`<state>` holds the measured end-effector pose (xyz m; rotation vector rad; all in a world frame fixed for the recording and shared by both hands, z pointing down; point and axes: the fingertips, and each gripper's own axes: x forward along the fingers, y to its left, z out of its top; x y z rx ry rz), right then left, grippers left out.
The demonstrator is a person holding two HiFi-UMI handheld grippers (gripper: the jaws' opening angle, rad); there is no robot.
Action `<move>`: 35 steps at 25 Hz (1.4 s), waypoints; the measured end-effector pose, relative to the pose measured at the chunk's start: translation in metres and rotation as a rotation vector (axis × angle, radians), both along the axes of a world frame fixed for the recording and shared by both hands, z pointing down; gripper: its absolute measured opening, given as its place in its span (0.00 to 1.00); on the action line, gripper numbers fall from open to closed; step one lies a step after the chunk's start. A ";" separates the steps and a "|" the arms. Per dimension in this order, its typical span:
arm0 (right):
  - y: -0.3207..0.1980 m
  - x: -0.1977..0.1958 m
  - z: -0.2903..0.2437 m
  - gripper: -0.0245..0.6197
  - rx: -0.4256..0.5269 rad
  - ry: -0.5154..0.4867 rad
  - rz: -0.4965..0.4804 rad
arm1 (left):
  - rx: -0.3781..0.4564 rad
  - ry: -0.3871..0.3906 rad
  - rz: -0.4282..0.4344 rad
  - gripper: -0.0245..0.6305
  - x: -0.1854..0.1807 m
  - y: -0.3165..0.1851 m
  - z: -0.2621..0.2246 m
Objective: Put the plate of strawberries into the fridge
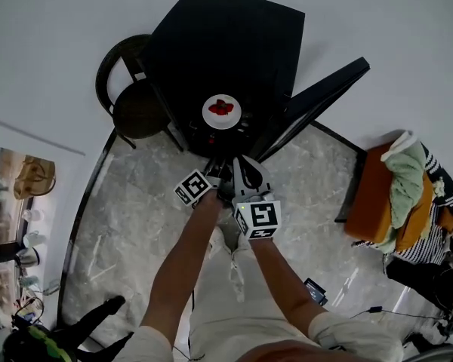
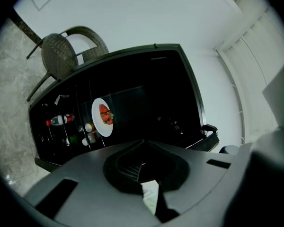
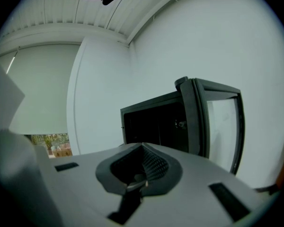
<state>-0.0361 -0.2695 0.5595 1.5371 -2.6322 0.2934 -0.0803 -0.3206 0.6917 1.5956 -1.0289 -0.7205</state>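
The plate (image 2: 99, 126) of strawberries (image 2: 105, 115) sits inside the open fridge (image 2: 175, 65). Our left claw (image 2: 142, 150) and right claw (image 3: 143, 151), both pinched together and empty, hang well back. Only the door (image 3: 217, 122) remains to close, we judge.

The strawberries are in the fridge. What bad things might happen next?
1. The fridge door stands wide open, so cold air may escape unless someone shuts it.
2. The plate of strawberries sits close to small bottles; a hard door slam might knock them together.
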 end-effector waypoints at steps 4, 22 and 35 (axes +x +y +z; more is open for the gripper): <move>0.005 0.000 -0.015 0.06 0.000 -0.007 0.005 | 0.016 -0.005 -0.024 0.04 -0.014 0.006 -0.027; 0.040 0.020 -0.090 0.06 -0.014 -0.003 -0.023 | 0.120 -0.135 -0.067 0.04 -0.038 0.070 -0.158; 0.060 0.005 -0.169 0.06 -0.030 -0.088 -0.077 | 0.231 -0.440 -0.137 0.04 -0.044 0.115 -0.277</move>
